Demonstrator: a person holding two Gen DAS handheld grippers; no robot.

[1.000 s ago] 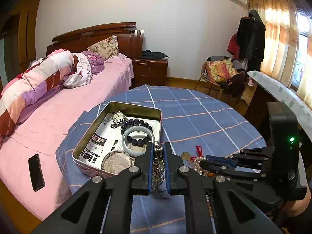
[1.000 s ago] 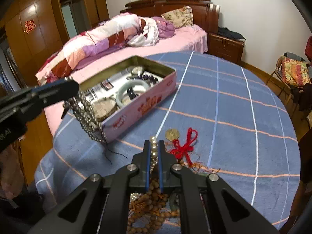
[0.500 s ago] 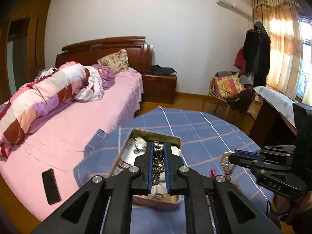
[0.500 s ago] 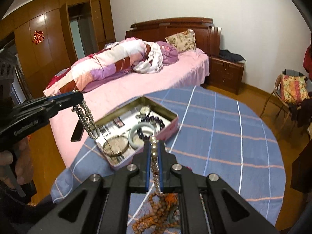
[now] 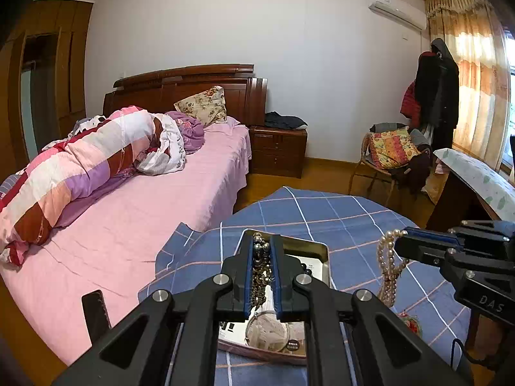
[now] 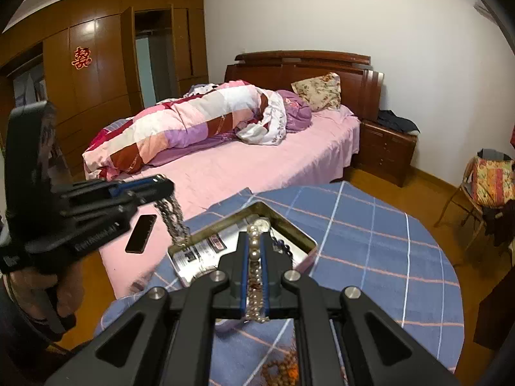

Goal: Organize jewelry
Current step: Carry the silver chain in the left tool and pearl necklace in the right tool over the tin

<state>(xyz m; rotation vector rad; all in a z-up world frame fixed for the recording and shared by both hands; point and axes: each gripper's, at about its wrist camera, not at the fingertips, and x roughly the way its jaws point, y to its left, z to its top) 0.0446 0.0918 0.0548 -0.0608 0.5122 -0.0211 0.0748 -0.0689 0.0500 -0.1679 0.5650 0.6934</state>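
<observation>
Bedroom table (image 5: 354, 222): metal chain (image 5: 261, 267) between left jaws, pearls (image 6: 255, 257) between right.

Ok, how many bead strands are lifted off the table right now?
2. A silver metal bead chain hangs from the left gripper over the tin box; a white pearl strand hangs from the right gripper. More may lie hidden.

Each camera rides just behind its own fingers, raised above the counter (image 5: 351, 222) and tilted down. The left view looks across the tin (image 5: 318, 251) toward the bed (image 5: 180, 193), with the right hand-held gripper (image 5: 399, 241) at its right edge. The right view faces bed and wardrobe (image 6: 96, 74), with the left hand-held gripper (image 6: 167, 189) at its left. Both share tin, counter and bed.
</observation>
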